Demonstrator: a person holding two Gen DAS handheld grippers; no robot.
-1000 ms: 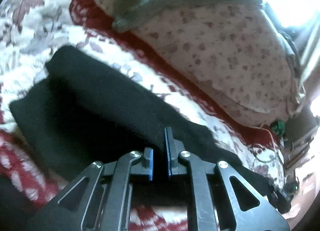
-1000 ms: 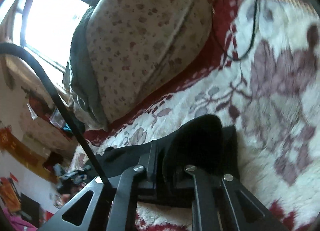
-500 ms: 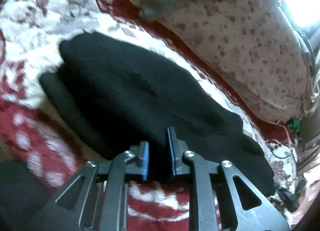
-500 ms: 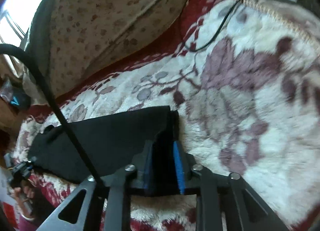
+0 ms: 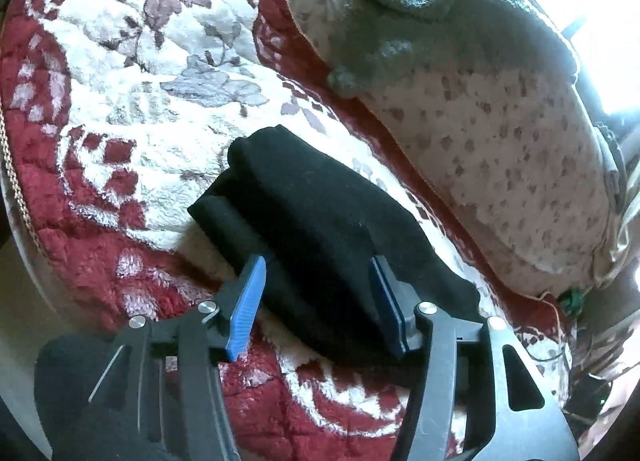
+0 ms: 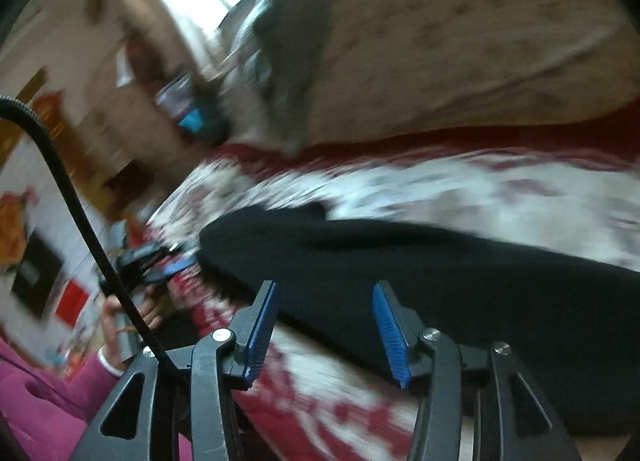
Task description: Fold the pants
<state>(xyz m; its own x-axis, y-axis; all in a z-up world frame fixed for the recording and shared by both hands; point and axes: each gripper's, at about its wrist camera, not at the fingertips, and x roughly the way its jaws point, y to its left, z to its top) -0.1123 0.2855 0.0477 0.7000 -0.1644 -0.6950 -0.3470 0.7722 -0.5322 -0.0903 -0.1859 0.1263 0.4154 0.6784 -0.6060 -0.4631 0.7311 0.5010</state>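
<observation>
The black pants [image 5: 320, 217] lie folded in a long flat bundle on the red-and-white flowered blanket [image 5: 132, 73]. My left gripper [image 5: 318, 301] hovers over the bundle's near end. Its jaws are opening, and the cloth lies between the blue pads [image 5: 248, 301] without being pressed. The right wrist view is blurred by motion. There the pants [image 6: 420, 261] stretch from centre to right, and my right gripper [image 6: 326, 327] is over their near edge. Its jaws are opening too, with nothing pinched. The left gripper [image 6: 160, 261] shows at the bundle's far end, held by a hand [image 6: 120, 321] in a pink sleeve.
A big beige spotted pillow [image 5: 500, 133] with a grey-green towel [image 5: 440, 21] on it lies behind the pants, under a bright window. A black cable [image 6: 72, 197] crosses the left of the right wrist view. Room clutter [image 6: 120, 61] lies beyond the bed's edge.
Both grippers have let go of the black cloth and spread their jaws. The pants now lie flat and folded. The right gripper swung sideways and rolled, and the left drew back a little.
</observation>
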